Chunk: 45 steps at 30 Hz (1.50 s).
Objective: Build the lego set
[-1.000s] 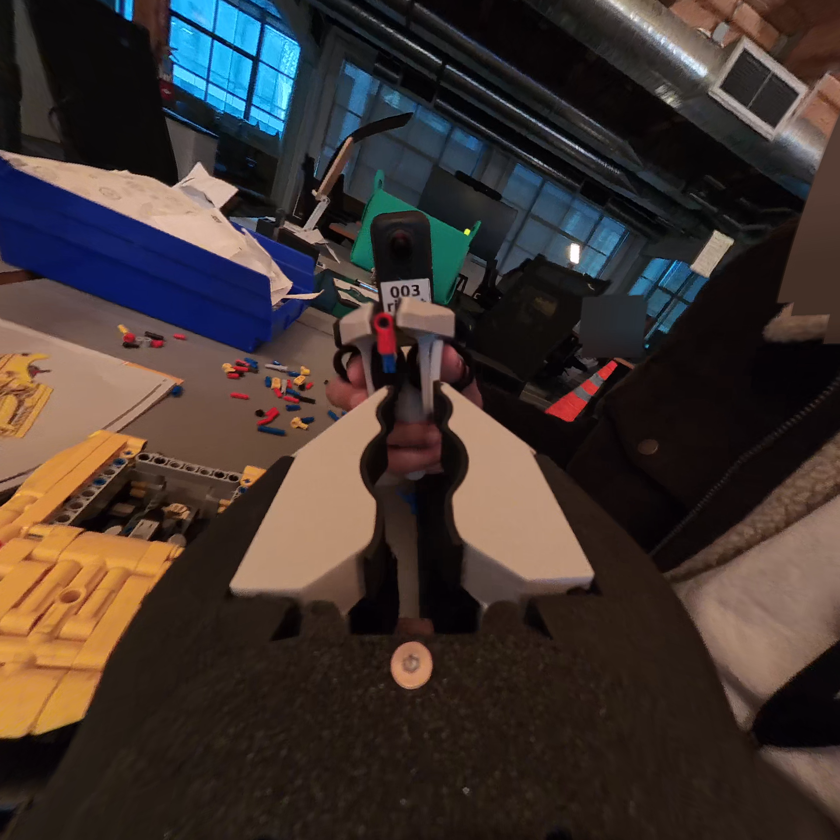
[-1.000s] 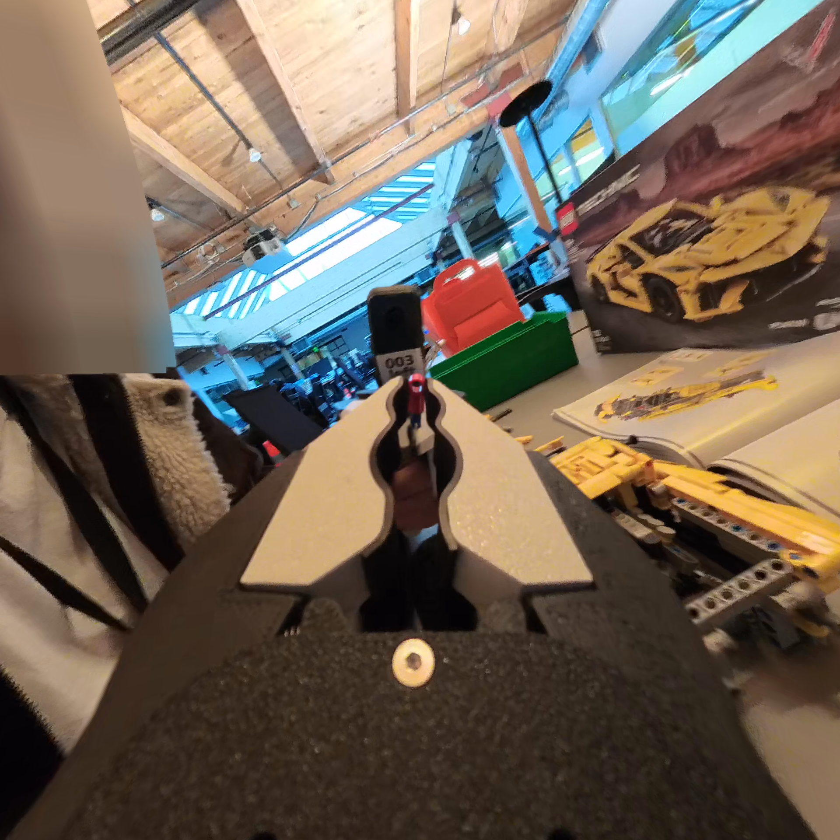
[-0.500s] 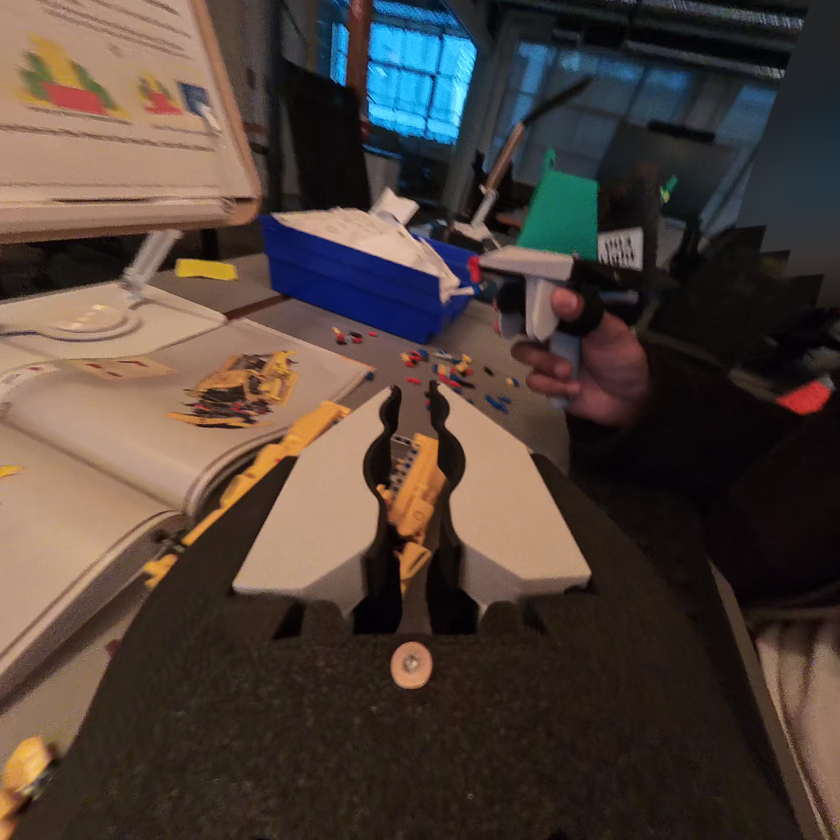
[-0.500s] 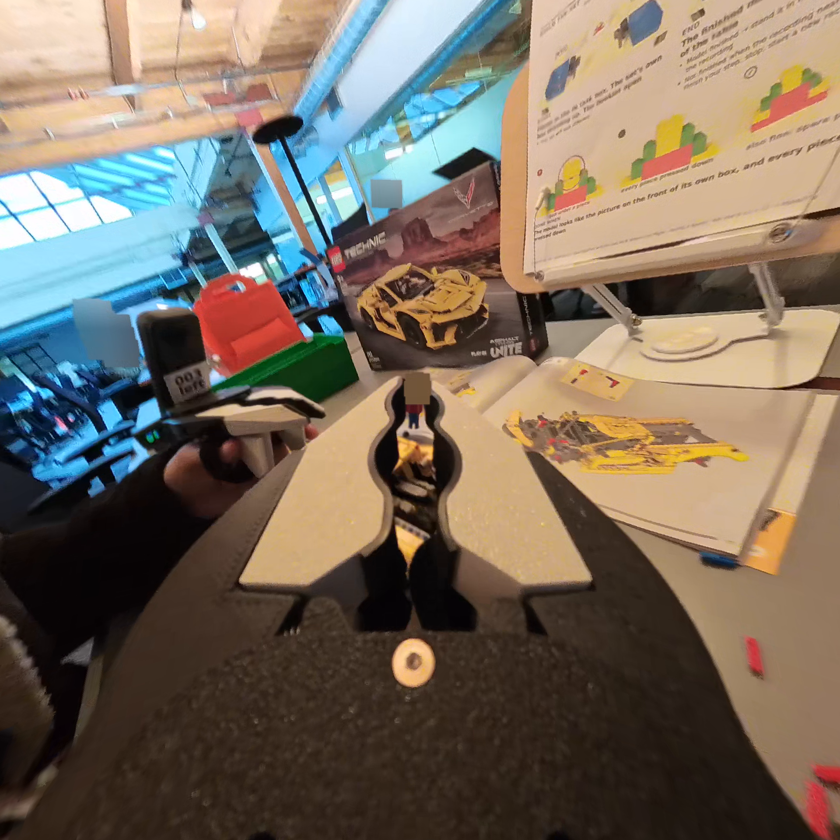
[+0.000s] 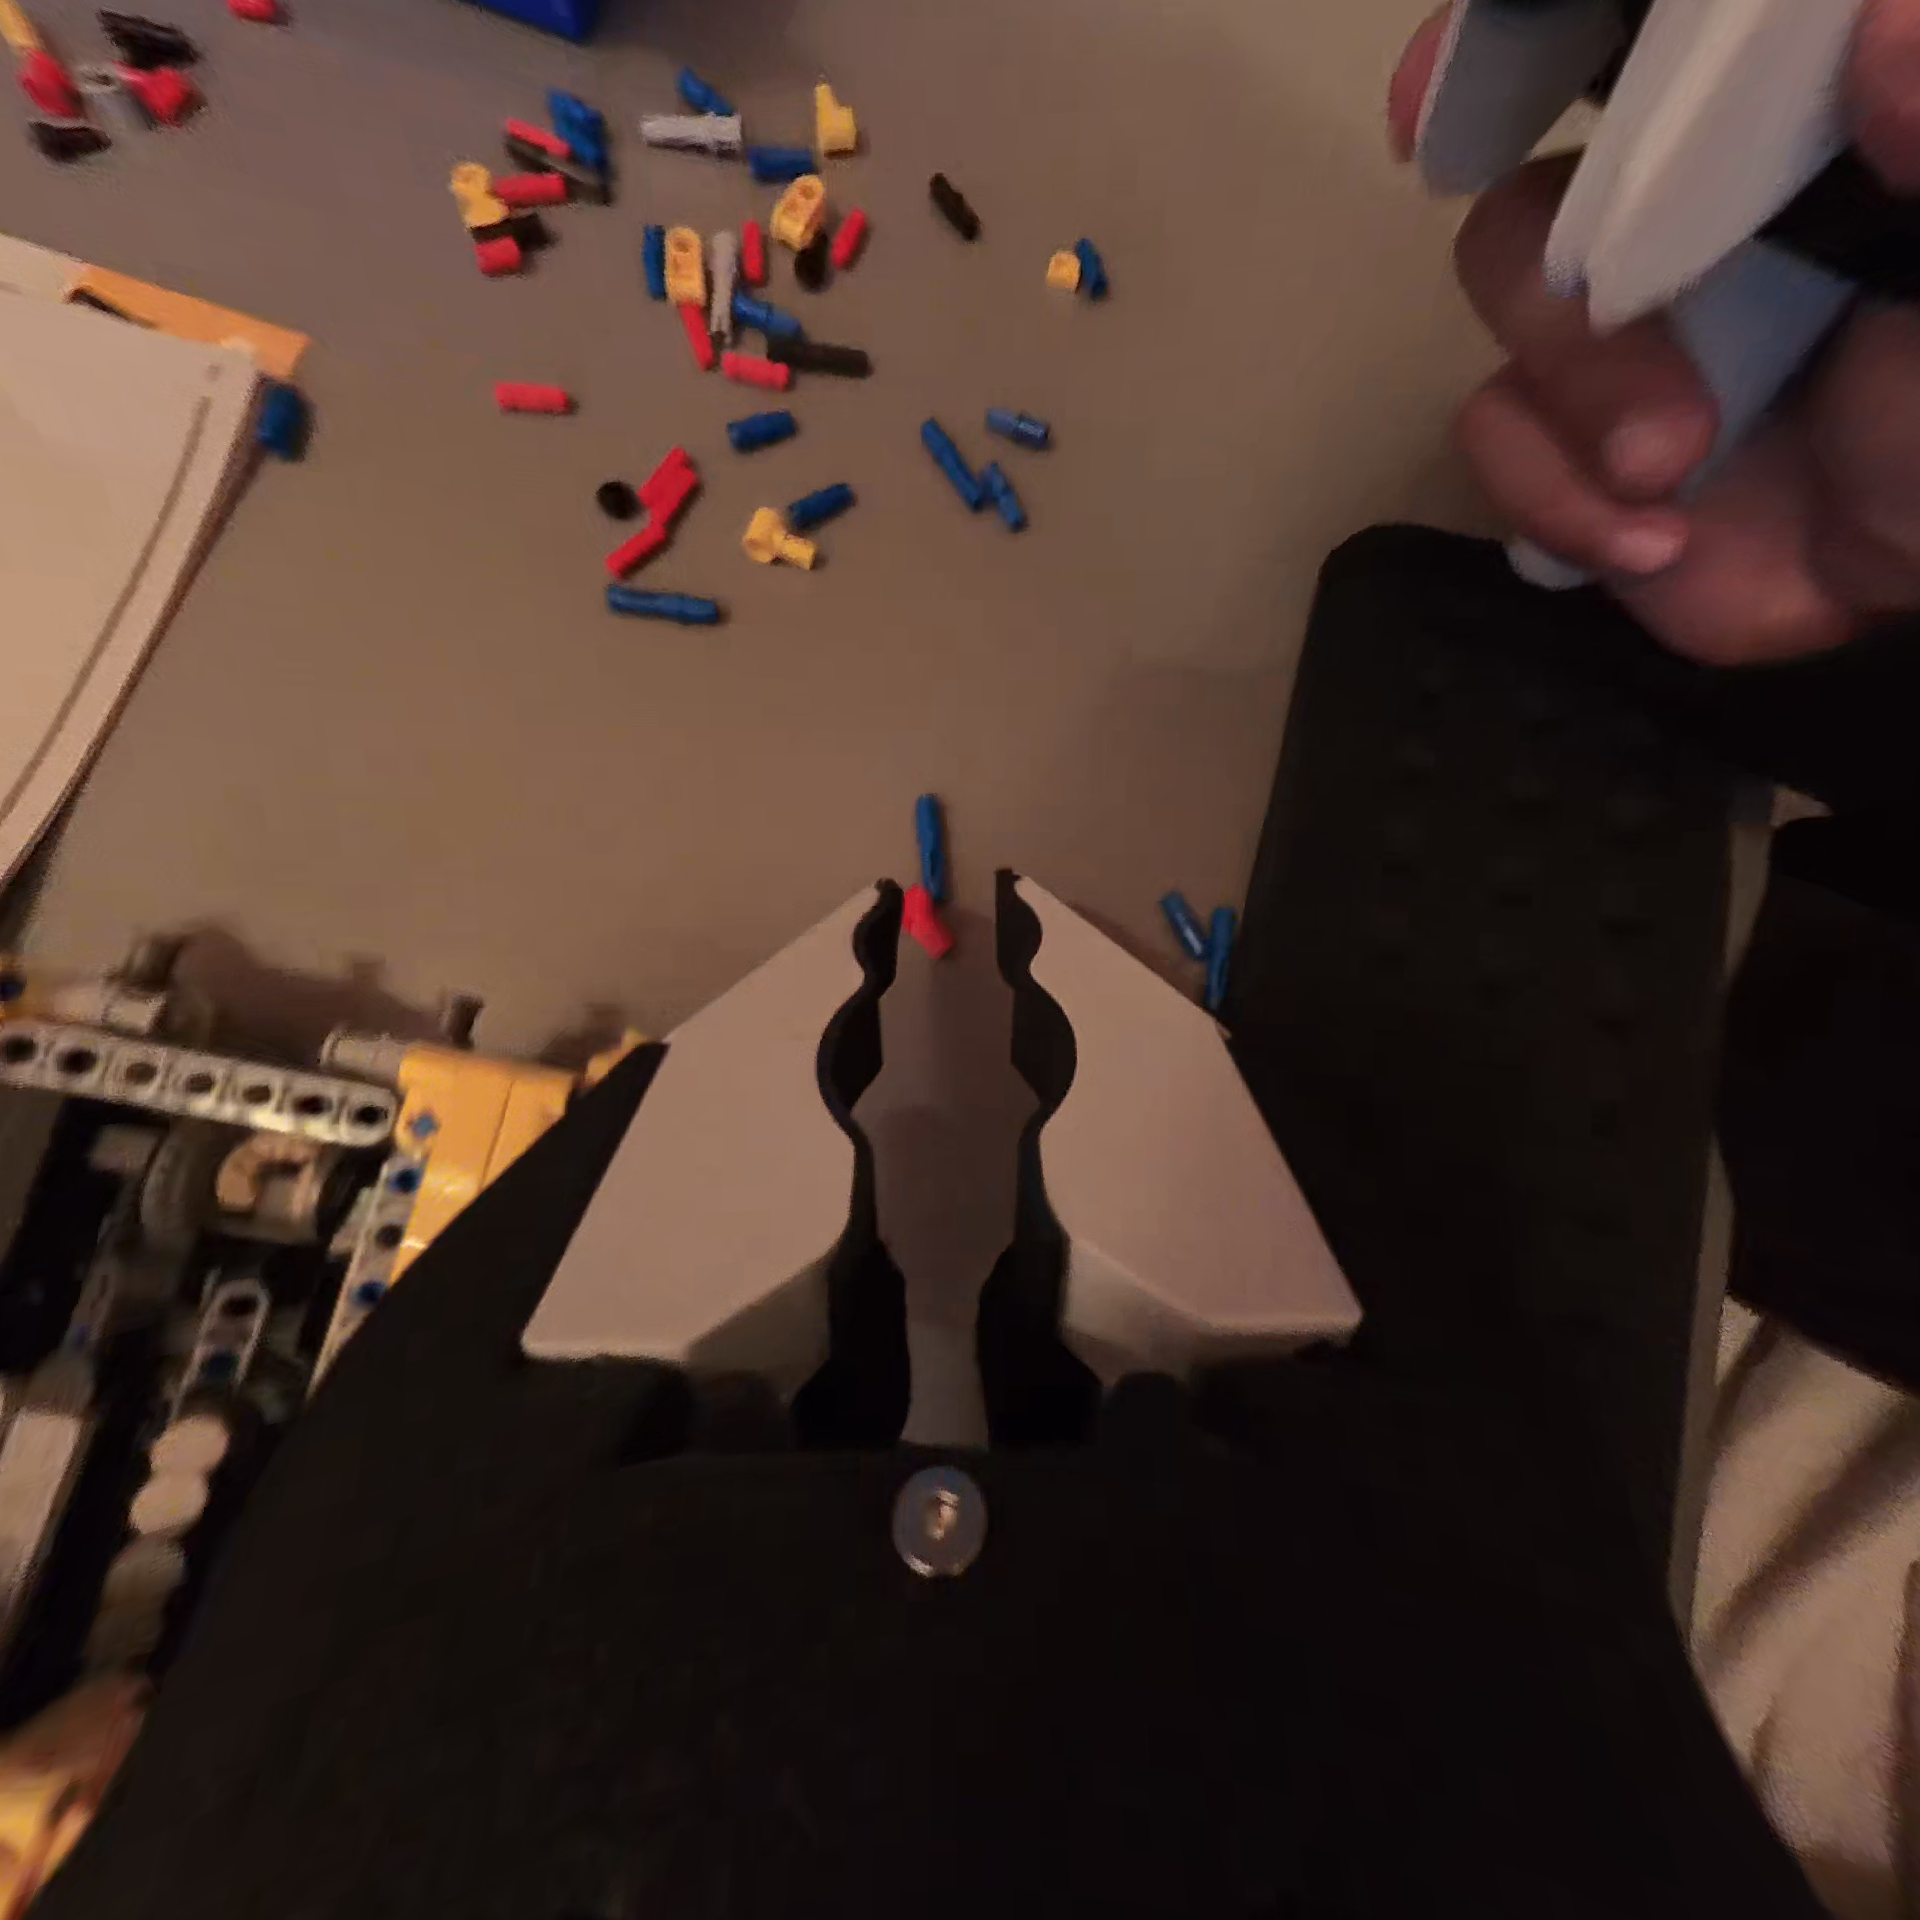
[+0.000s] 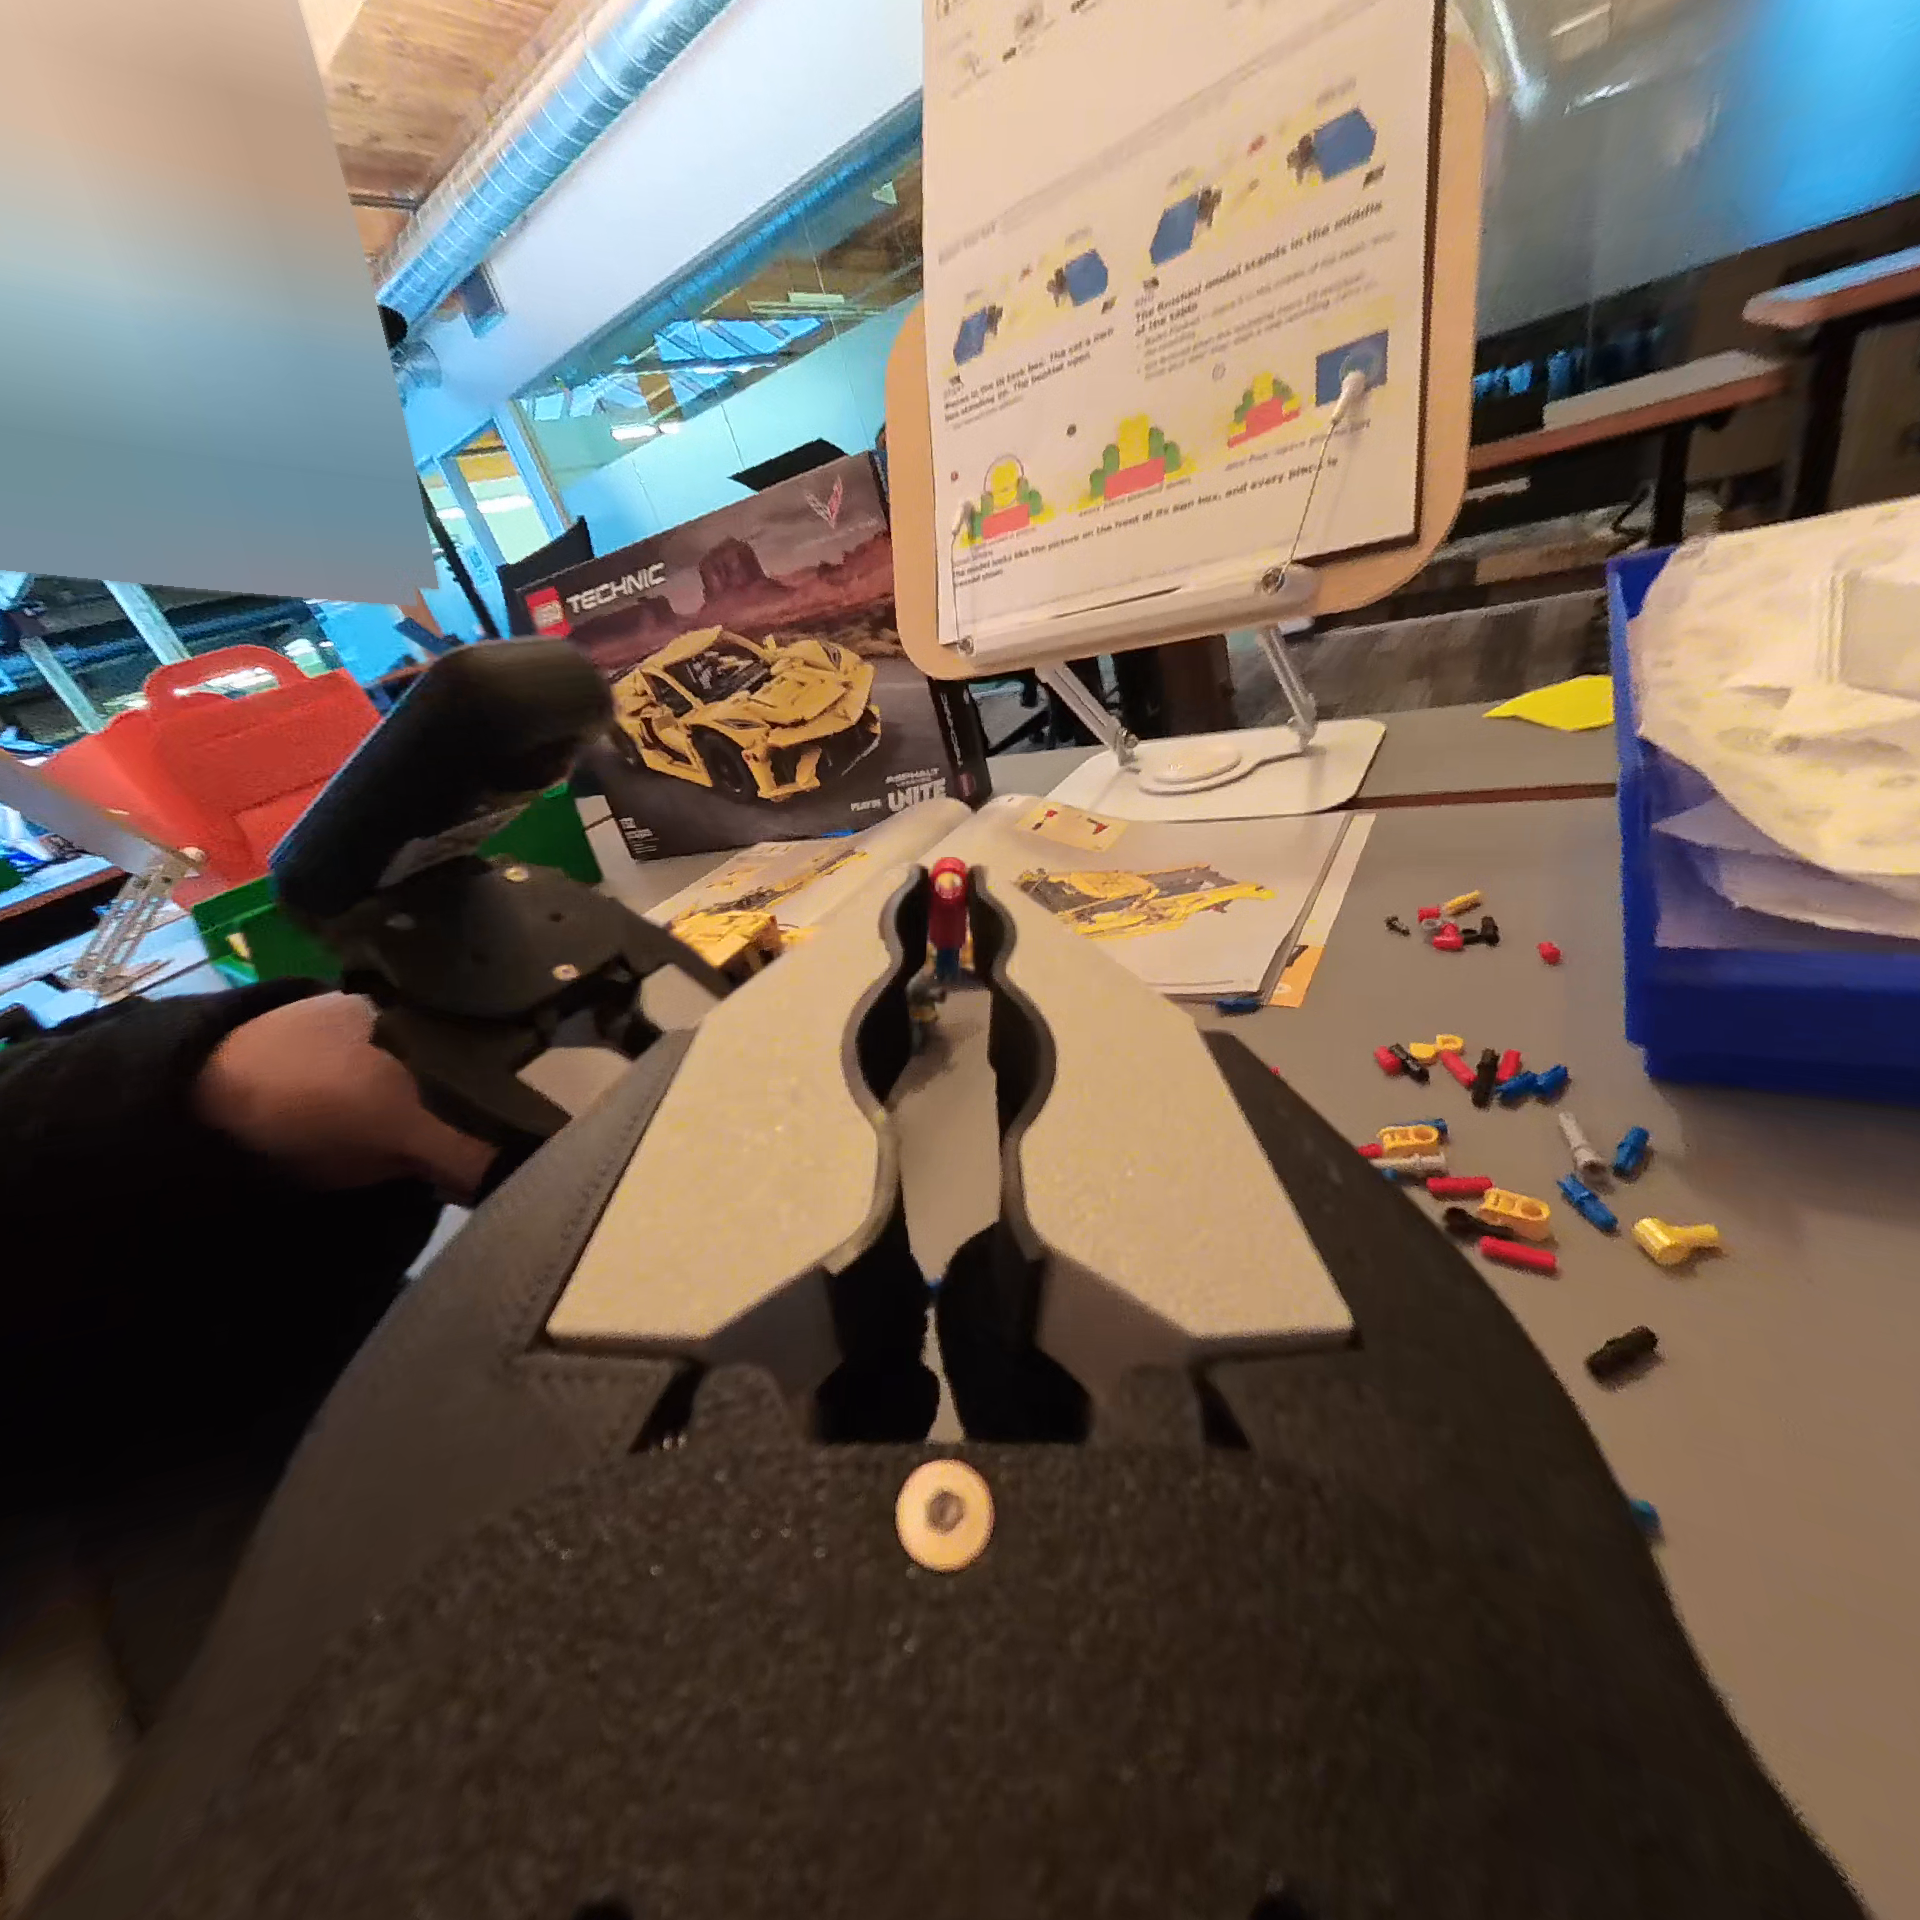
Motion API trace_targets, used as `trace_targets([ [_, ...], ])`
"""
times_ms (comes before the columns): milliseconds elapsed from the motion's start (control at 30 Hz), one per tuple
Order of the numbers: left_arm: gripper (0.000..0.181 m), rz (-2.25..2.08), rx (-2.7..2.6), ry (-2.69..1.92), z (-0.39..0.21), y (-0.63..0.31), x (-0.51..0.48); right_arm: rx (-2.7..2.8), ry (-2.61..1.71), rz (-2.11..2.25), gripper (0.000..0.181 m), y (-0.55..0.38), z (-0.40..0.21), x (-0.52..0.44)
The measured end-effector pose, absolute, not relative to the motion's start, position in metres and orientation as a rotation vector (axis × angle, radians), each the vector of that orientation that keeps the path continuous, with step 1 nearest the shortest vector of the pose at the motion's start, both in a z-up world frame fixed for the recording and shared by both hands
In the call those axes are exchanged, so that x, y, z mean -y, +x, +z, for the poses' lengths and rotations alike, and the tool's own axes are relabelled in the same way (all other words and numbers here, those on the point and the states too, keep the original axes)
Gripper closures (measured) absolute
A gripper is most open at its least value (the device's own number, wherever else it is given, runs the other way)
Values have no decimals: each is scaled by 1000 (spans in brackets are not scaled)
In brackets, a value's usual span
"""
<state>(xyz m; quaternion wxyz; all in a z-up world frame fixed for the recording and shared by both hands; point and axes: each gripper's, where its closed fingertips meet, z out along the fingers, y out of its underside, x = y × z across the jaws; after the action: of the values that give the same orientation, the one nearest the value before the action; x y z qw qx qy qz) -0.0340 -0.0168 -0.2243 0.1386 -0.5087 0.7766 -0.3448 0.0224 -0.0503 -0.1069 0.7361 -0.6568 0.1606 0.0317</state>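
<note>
My left gripper [image 5: 940,894] is open and points down at the grey table [image 5: 520,779]. A small red piece joined to a blue pin [image 5: 925,894] lies right at its tips, close to the left finger. The half-built yellow and grey Lego car [image 5: 260,1122] is at its lower left. My right gripper [image 6: 948,899] is shut on a red piece with a blue pin [image 6: 945,914], held above the table. The car's yellow part [image 6: 732,935] shows behind it. The right gripper's black body [image 5: 1475,935] is to the right in the left wrist view.
Several loose red, blue, yellow and black pins [image 5: 727,312] are scattered on the table, right of the right gripper [image 6: 1486,1174]. The open instruction booklet [image 6: 1174,904], the set's box [image 6: 748,707], a sheet on a stand [image 6: 1174,312] and a blue bin [image 6: 1766,935] stand behind. Spacing between my two grippers at the tips: around 12 centimeters.
My left gripper has tipped from facing across the table to looking down at it. My right gripper has swung right, still holding the red piece. The blue bin has come into its view.
</note>
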Motion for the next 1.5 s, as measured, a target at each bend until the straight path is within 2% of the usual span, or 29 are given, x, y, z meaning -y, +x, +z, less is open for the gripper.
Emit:
trace_targets([
  [267, 162, -868, -2369, -1544, -249, -15, 27, -372, -1435, 172, 176, 24, -113, 51],
  [367, 177, -833, -2352, -1554, -250, -11, 22, -370, -1433, 202, 176, 22, -114, 50],
  [467, 177, -830, -2368, -1523, -249, -12, 22, -369, -1431, 219, 176, 22, -114, 49],
  [533, 177, -978, -2284, -1518, -232, -10, 22, -366, -1433, 225, 176, 21, -115, 49],
  [733, 178, -1920, -1585, -1621, -116, -13, -13, -215, -1635, 358, 176, -23, -131, 17],
  [933, 178, -2264, -1242, -1561, -78, -50, -35, -104, -1694, 566, 175, -90, -118, -32],
  [1200, 178, -2189, -1239, -1388, -70, -93, -41, -162, -1590, 817, 175, -112, -87, -50],
  [1500, 178, -2116, -1345, -1328, -73, -123, -46, -111, -1615, 813, 175, -128, -90, -48],
])
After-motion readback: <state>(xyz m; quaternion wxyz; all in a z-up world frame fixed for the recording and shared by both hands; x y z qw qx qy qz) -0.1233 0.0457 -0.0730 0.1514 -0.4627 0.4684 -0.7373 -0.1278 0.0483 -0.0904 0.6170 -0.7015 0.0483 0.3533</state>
